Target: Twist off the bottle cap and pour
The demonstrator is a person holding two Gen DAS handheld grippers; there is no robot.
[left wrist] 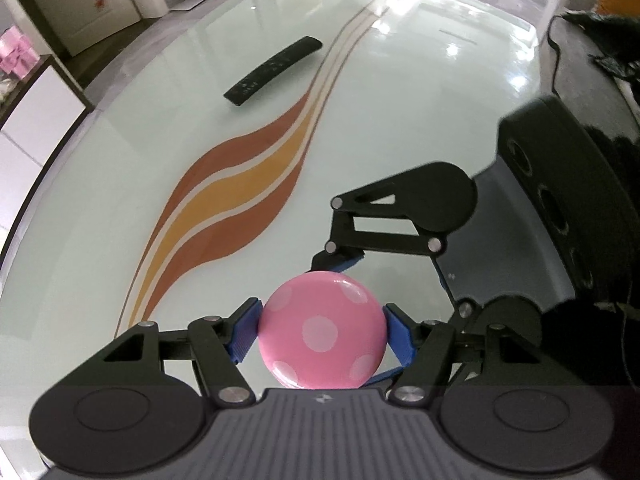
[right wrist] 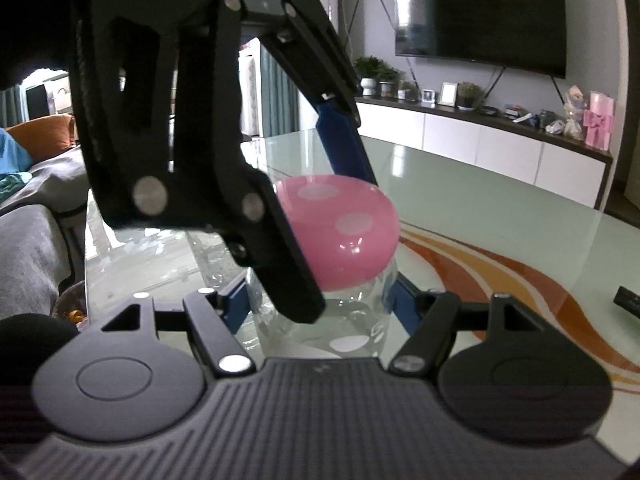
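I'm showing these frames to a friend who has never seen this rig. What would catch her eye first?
The pink cap with pale polka dots, gripped from above between the left gripper's blue pads. Beneath it, the clear bottle sits between the right gripper's fingers. Behind, brown and orange waves cross the glass table, beside a black remote.

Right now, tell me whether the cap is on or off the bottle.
On: the pink cap sits atop the clear bottle, left tongs gripping it.

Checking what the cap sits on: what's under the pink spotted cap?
A clear bottle, held by the right gripper. The pink cap hides its neck and mouth.
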